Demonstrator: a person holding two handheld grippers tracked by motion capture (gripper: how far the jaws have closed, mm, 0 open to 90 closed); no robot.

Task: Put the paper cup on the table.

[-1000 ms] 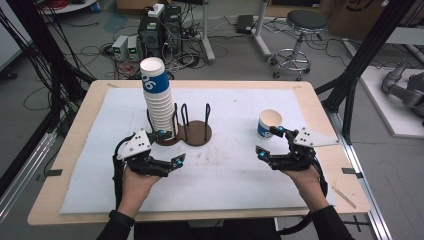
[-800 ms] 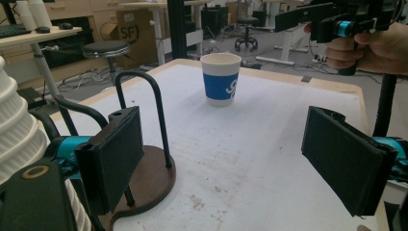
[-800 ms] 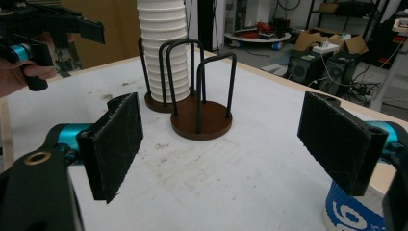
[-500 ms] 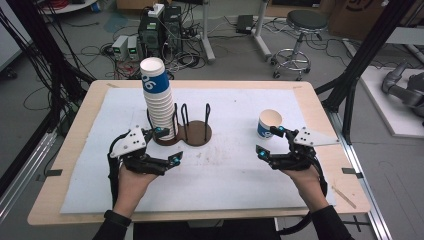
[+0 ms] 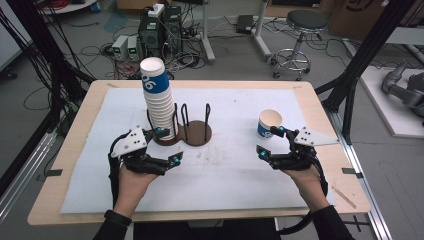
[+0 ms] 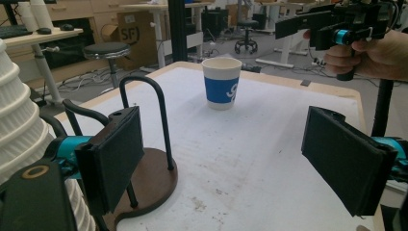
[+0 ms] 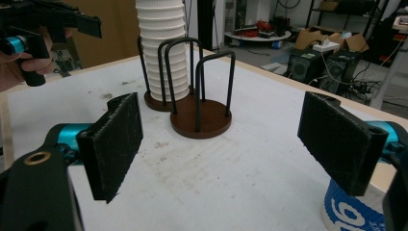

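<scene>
A tall stack of white paper cups (image 5: pixel 157 97), the top one with a blue band, stands in the left side of a brown double cup holder (image 5: pixel 196 135) with black wire loops. A single blue-and-white cup (image 5: pixel 270 124) stands upright at the right. My left gripper (image 5: pixel 169 145) rests just in front of the stack, open and empty. In the left gripper view the left gripper (image 6: pixel 231 159) faces the single cup (image 6: pixel 221 83) across the mat. My right gripper (image 5: pixel 269 141) is open and empty beside that cup (image 7: pixel 353 209). In the right gripper view the right gripper (image 7: pixel 226 142) faces the holder (image 7: pixel 202 118).
A white mat (image 5: pixel 230 172) covers most of the wooden table (image 5: pixel 75 145). Beyond the table's far edge are a stool (image 5: pixel 300 30), computer boxes and cables on the floor. Black frame posts (image 5: pixel 360 60) stand at the right.
</scene>
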